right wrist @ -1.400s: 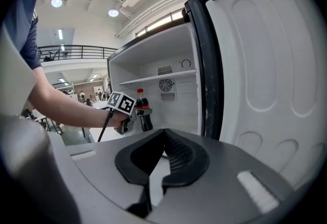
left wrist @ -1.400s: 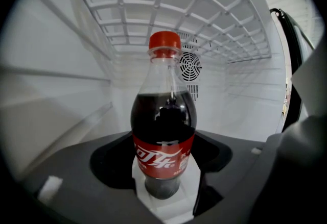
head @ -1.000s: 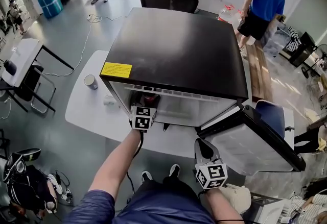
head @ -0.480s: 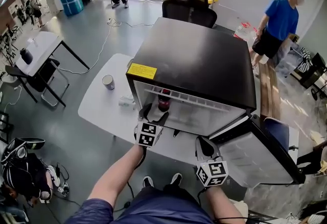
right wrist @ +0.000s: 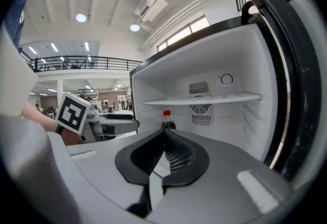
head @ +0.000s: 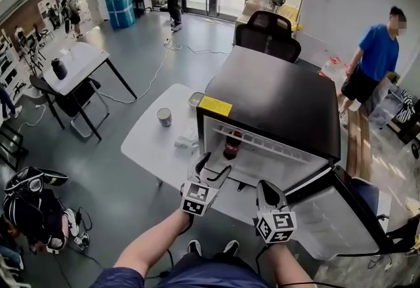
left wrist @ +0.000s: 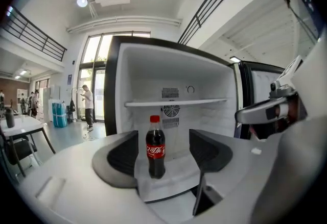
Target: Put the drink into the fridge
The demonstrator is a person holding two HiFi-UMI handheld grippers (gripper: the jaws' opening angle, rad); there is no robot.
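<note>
My left gripper (head: 211,167) hangs just outside the open fridge (head: 282,90), its jaws spread wide and holding nothing. The cola bottle (left wrist: 155,145) stands upright on the fridge floor beyond them, near the left wall and under the single shelf (left wrist: 176,102), clear of both pads. My right gripper (right wrist: 164,133) waits to the right of the left one, jaws pressed together and empty. The door (head: 335,214) hangs open on the right. The fridge stands on a white table (head: 147,145), with a cup (head: 164,117) well off to the left.
</note>
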